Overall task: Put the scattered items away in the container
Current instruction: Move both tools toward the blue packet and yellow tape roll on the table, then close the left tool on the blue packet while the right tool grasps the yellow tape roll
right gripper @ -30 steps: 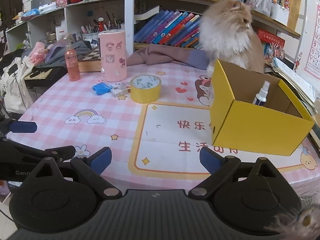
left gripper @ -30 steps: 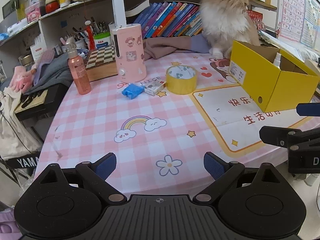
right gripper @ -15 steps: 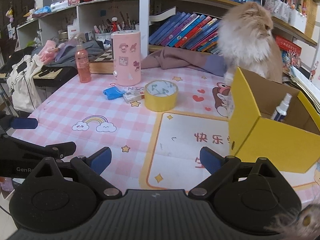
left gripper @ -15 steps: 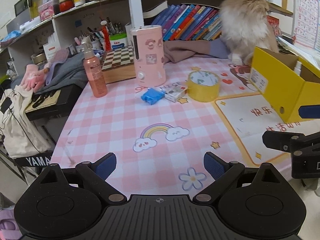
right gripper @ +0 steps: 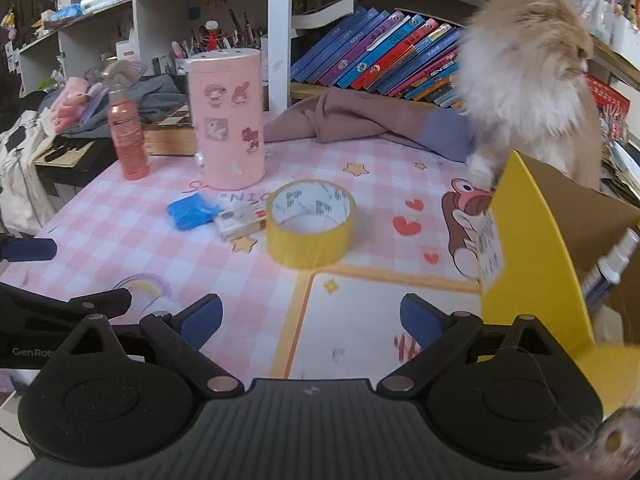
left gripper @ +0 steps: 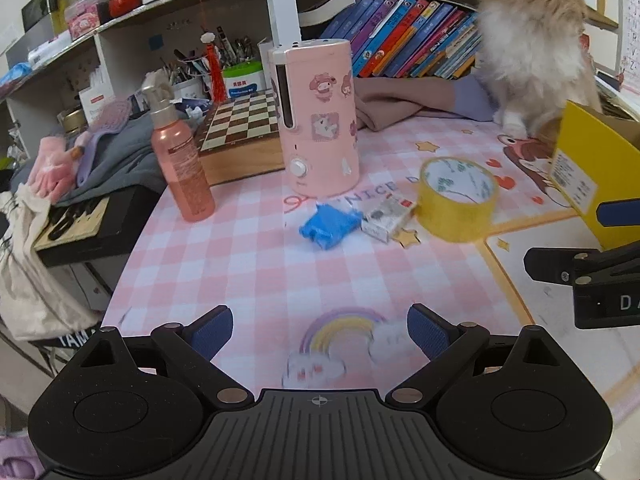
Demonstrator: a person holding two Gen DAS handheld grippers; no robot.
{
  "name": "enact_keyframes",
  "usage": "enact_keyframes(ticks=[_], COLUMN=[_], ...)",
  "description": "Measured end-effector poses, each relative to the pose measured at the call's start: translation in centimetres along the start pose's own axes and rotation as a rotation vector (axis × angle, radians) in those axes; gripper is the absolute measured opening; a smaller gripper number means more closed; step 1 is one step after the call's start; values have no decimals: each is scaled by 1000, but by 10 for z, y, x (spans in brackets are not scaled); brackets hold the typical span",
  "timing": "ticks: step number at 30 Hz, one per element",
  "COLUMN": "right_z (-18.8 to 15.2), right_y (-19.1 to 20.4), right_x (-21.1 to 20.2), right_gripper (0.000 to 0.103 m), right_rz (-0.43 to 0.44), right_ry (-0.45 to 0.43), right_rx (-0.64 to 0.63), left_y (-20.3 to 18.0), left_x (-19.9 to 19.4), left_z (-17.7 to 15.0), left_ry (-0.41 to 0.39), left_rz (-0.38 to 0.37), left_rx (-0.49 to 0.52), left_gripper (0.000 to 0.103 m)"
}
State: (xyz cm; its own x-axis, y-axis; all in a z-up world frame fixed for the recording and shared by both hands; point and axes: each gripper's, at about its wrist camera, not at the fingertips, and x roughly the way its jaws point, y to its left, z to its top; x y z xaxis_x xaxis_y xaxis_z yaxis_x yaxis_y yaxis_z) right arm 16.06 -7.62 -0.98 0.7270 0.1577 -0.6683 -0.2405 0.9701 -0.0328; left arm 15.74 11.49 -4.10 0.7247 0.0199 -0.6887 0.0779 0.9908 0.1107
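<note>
Yellow tape roll [right gripper: 310, 224] is lying flat on the pink checked surface [left gripper: 248, 264], touching a small white pack [right gripper: 240, 222] with a blue packet [right gripper: 192, 211] just beside it. Behind them a pink canister [right gripper: 226, 118] and a peach pump bottle [left gripper: 182, 156] are standing upright. At the right, the yellow box [right gripper: 528, 248] is holding a spray bottle [right gripper: 610, 266]. Both the left gripper [left gripper: 320, 330] and right gripper [right gripper: 310, 318] are hovering with fingers spread wide, holding nothing. A fluffy cat [right gripper: 528, 80] is sitting behind the box.

Lying flat beside a small white packet [right gripper: 239, 222] and crumpled blue wrapper [right gripper: 191, 211]: yellow tape roll [right gripper: 310, 224] (open yellow cardboard box [right gripper: 532, 248] standing rightward).
</note>
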Motion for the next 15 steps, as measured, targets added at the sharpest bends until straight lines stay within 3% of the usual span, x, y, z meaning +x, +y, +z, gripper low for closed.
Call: enact_keyframes(ticks=[8,10,15], right_z=[29,34,44], right_y=[-13,-15,-17], right_x=[56,68,93], right_gripper=[96,96,96], right_rz=[1,2,15], right_ry=[25,29,49], right_rx=[10,11,10], left_y=[4,5,6], left_x=[46,59,90], left_z=[32,39,47], left_ry=[-11,2,68], left_rz=[19,13,-10], left_rx=[8,7,6], left_gripper=[92,87,60])
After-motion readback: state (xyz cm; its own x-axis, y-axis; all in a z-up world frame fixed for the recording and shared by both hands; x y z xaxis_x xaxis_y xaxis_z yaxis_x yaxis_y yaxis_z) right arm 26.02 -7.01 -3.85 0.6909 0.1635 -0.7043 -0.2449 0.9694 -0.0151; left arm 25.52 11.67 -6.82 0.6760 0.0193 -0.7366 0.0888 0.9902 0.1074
